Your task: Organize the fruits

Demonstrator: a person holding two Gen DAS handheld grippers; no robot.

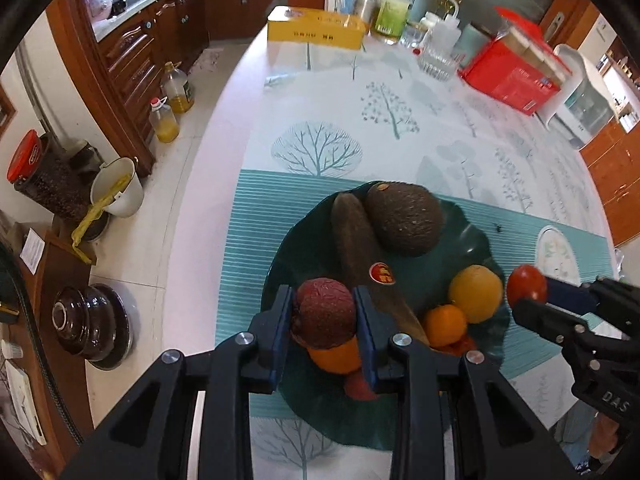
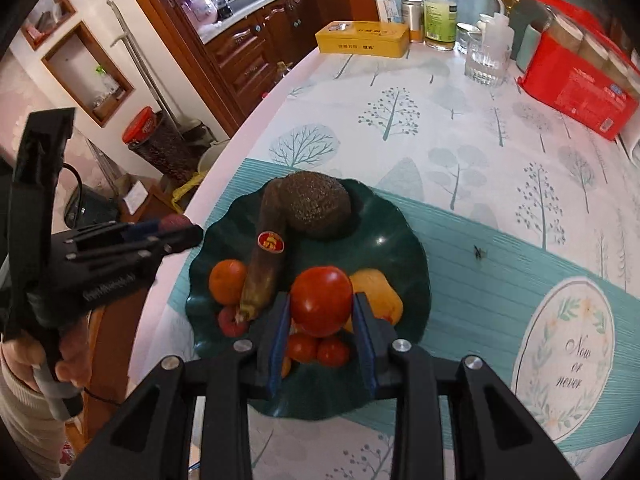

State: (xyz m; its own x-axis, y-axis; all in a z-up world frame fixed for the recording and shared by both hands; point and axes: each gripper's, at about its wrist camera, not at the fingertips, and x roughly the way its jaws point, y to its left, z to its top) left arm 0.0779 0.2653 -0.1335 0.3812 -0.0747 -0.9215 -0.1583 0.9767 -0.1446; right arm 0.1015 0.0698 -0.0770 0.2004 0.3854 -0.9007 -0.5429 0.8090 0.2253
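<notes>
A dark green wavy plate (image 1: 476,236) (image 2: 404,224) holds an avocado (image 1: 404,218) (image 2: 318,206), a brown banana with a red sticker (image 1: 354,248) (image 2: 266,258), a yellow lemon (image 1: 476,294) (image 2: 380,288), small oranges (image 1: 444,324) (image 2: 227,282) and small red fruits (image 2: 316,350). My left gripper (image 1: 324,316) is shut on a dark red wrinkled fruit (image 1: 324,314) above the plate's near left side; it also shows in the right wrist view (image 2: 176,228). My right gripper (image 2: 322,308) is shut on a red tomato (image 2: 322,300) (image 1: 526,284) above the plate's right edge.
At the table's far end stand a yellow tin (image 1: 316,28) (image 2: 362,38), bottles (image 1: 394,6), a glass (image 2: 486,58) and a red box (image 1: 508,76) (image 2: 576,88). A white oval coaster (image 2: 564,360) lies right of the plate. Jars and pots (image 1: 92,320) stand on the floor at left.
</notes>
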